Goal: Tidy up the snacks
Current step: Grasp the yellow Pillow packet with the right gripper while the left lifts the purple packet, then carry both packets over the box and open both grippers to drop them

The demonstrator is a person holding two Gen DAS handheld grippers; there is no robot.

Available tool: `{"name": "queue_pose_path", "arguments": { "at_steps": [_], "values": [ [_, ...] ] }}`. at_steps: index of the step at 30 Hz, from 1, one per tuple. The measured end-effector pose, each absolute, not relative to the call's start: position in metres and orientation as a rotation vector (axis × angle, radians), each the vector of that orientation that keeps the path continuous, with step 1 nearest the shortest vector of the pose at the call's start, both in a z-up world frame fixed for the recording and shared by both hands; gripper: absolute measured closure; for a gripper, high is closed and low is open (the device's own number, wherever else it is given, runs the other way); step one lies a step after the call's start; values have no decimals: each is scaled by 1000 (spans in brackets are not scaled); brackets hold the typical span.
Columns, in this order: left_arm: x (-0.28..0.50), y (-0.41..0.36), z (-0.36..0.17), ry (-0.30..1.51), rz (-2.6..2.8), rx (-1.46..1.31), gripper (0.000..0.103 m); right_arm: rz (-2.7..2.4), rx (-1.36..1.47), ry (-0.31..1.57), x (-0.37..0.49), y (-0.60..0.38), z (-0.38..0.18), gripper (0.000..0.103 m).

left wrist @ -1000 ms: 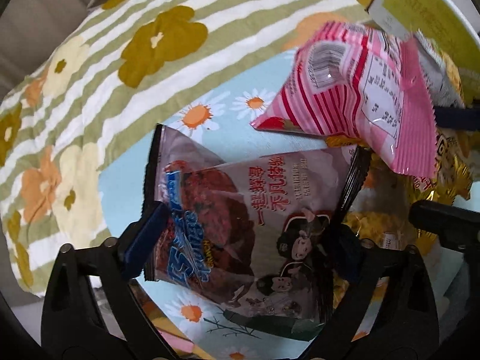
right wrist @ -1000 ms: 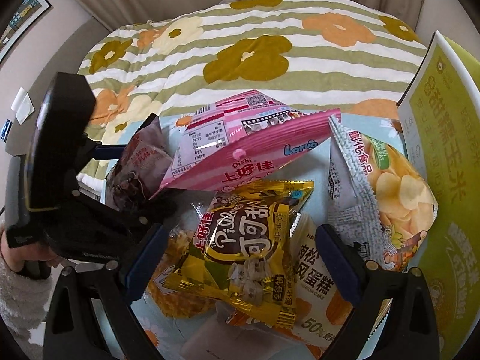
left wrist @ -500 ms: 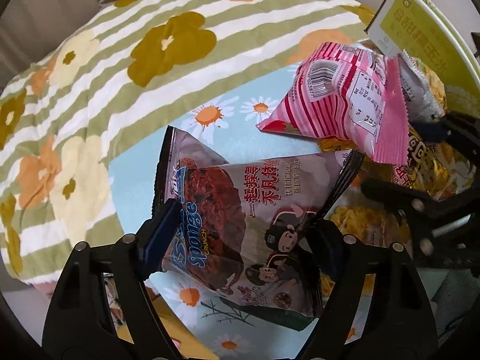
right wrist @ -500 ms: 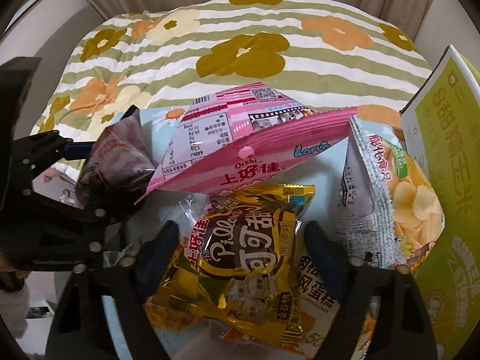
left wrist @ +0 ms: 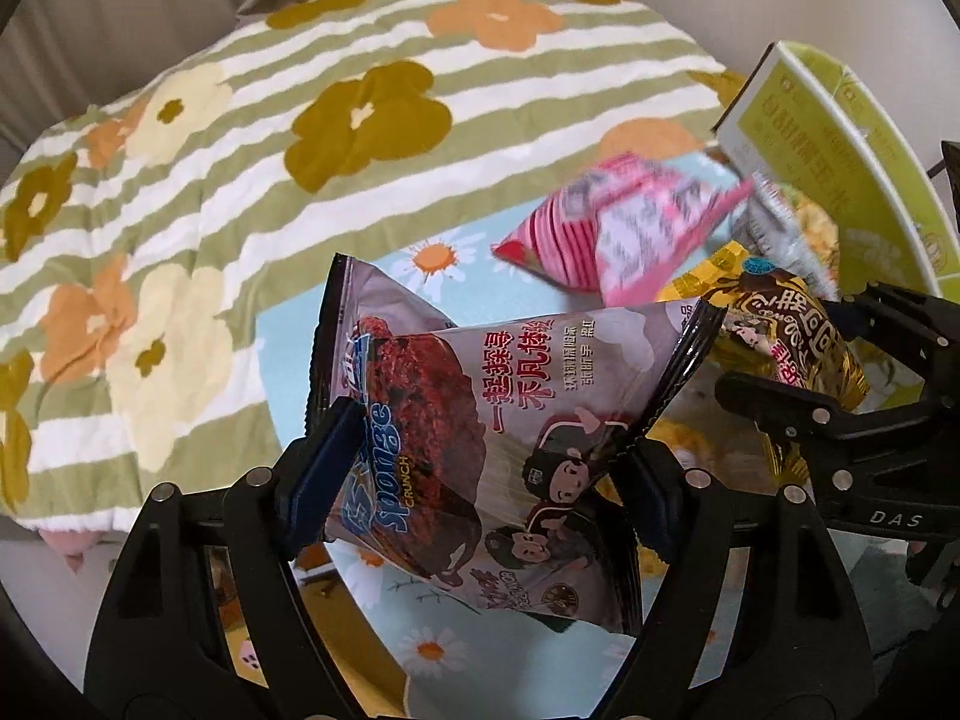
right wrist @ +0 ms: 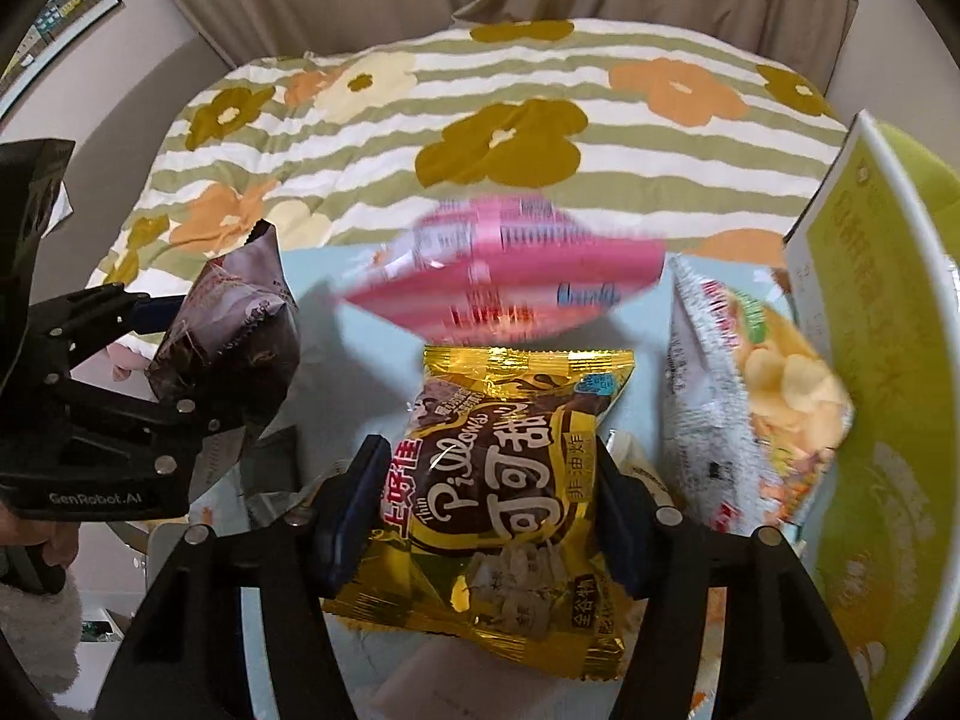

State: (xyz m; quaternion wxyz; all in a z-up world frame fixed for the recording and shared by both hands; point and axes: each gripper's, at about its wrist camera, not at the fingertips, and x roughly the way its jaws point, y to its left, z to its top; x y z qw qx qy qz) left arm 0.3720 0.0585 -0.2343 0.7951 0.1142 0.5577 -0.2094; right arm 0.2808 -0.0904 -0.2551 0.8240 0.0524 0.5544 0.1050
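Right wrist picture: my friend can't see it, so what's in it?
The right gripper is closing its fingers on a gold snack bag. Behind lie a blurred pink bag and a chip bag, before a flowery striped blanket.

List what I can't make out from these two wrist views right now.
- Pink bag: print smeared by motion blur in both views.
- Packet under the gold Pillows bag: mostly covered, label unreadable, right wrist view.
- Green box: cut off by the frame edge, contents unseen.
- Sponge Crunch bag: lower corner hidden behind the left gripper's fingers.
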Motion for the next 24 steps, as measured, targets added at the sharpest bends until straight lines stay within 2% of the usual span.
{"name": "queue_pose_path", "arguments": {
  "at_steps": [14, 24],
  "values": [
    [331, 21, -136, 1032, -454, 177, 26, 234, 151, 985, 226, -145, -164, 44],
    [297, -90, -78, 924, -488, 138, 26, 205, 155, 859, 191, -259, -118, 44]
  ]
}}
